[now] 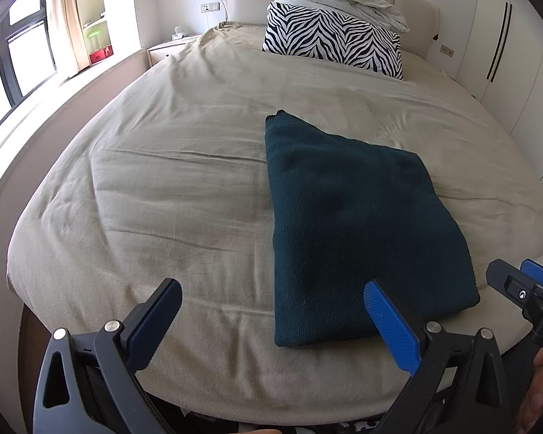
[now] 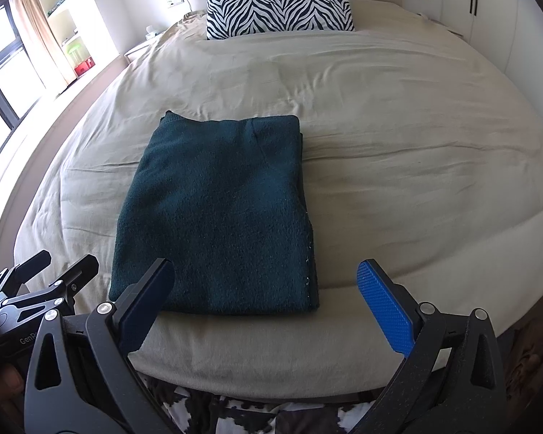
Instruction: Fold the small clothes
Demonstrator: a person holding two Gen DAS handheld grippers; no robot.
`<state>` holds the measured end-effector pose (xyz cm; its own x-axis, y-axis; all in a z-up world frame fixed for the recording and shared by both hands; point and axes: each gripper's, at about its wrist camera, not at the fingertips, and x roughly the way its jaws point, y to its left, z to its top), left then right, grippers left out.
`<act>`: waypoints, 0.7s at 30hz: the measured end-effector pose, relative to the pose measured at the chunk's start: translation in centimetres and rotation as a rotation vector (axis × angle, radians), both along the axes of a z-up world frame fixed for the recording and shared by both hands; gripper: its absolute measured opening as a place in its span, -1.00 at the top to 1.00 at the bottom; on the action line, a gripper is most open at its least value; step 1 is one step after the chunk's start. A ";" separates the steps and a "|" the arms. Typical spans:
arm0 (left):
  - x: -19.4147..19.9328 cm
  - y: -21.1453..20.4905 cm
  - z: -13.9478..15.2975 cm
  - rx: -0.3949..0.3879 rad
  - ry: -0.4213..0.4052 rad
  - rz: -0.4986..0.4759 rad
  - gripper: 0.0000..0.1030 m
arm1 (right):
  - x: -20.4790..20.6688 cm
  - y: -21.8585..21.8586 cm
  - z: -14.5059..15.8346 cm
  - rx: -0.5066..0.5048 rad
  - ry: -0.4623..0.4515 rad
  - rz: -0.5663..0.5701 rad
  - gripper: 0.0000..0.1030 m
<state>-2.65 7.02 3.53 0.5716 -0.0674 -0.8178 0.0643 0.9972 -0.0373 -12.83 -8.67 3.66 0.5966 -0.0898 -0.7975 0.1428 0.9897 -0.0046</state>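
Folded dark-teal knitted sweater flat on the beige-sheeted bed, near its foot edge. Left claw spread wide — empty. Right claw likewise wide, gripping nothing — both hovering just short of the sweater.

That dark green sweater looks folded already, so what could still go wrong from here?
1. The sweater lies near the foot edge of the bed; a nudge might slide it off.
2. Both the left gripper and right gripper hover open close to it; closing on one layer could undo the fold.
3. Its far left corner sticks out, so the stack may be slightly uneven.
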 end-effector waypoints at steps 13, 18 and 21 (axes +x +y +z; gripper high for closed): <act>-0.1 0.0 -0.1 0.002 0.003 -0.003 -1.00 | 0.0 -0.1 -0.1 0.002 0.002 -0.001 -1.00; -0.1 0.0 -0.1 0.003 0.004 -0.003 -1.00 | -0.1 -0.1 -0.3 0.002 0.004 -0.002 -1.00; -0.1 0.1 -0.2 0.003 0.004 -0.004 -1.00 | -0.1 -0.2 -0.4 0.003 0.006 -0.002 -1.00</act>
